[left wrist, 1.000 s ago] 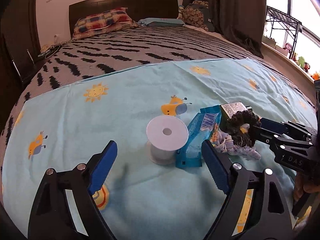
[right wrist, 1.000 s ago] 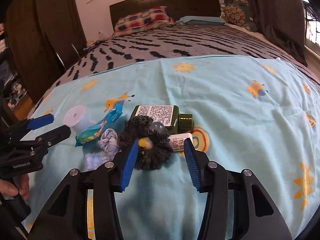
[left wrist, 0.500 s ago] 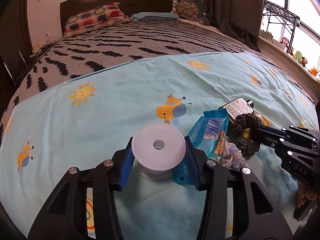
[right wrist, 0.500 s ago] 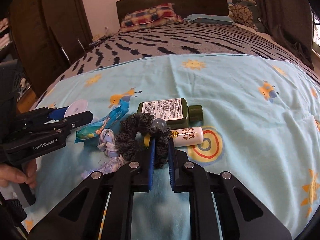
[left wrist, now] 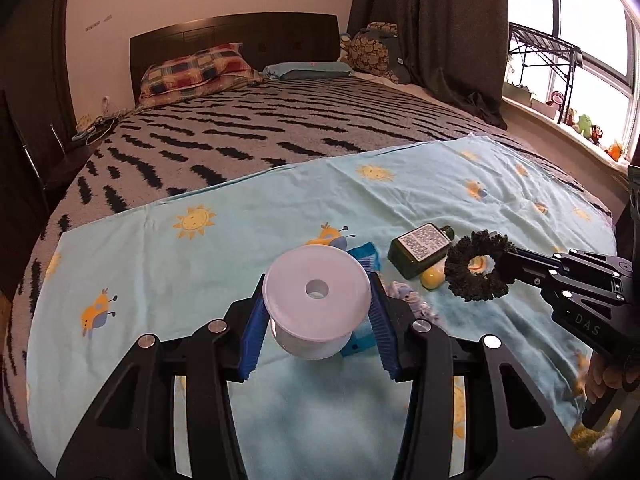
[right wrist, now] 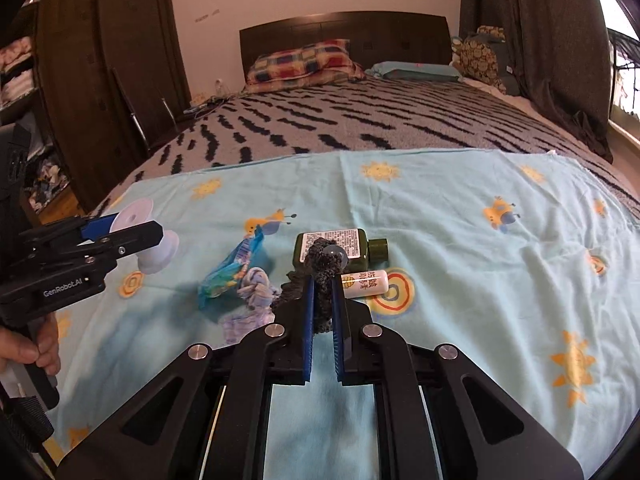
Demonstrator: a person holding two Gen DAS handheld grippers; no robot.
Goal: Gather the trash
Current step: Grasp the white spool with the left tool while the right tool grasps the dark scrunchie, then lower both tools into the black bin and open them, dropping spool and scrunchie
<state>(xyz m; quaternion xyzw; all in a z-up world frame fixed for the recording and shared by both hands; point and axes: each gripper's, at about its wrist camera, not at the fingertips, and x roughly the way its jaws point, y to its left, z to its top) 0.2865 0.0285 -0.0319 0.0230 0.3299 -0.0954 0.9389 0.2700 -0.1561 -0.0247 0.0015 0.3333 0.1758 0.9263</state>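
Since half a second ago both tools are rising: the white spool (left wrist: 317,305) is coming up off the light blue sheet (left wrist: 248,240) in the left gripper (left wrist: 316,322), and the dark scrunchie (right wrist: 325,276) is lifting in the right gripper (right wrist: 323,312).

Left jaws are clamping the spool by its core between the blue pads, rim up. Right jaws are pinched narrow on one side of the scrunchie, with the rest of the ring hanging free in the left view (left wrist: 479,265).

Risks, near first:
- The spool is smooth and round, and I'd judge the pads are contacting a small patch, so it is liable to rotate or slip out if the wrist tilts.
- The scrunchie is soft and held by one edge; it is likely to swing and could snag the knotted cloth bundle (right wrist: 256,282) or drag the small white tube (right wrist: 366,283) lying just beside it.
- The two tools are working near each other, so collision is possible if both are heading to the same bin.

Remaining on the sheet: blue snack wrapper (right wrist: 234,264), cloth bundle, white tube, green bottle (right wrist: 340,244).

Hard to make out:
- No bin is showing in either view.
- The spool is hiding most of the wrapper in the left view.
- The bead on the scrunchie is blocking part of the bottle label.
- Far end of the bed: plaid pillow (right wrist: 304,62) and headboard (right wrist: 344,34) only, distorted by the fisheye.
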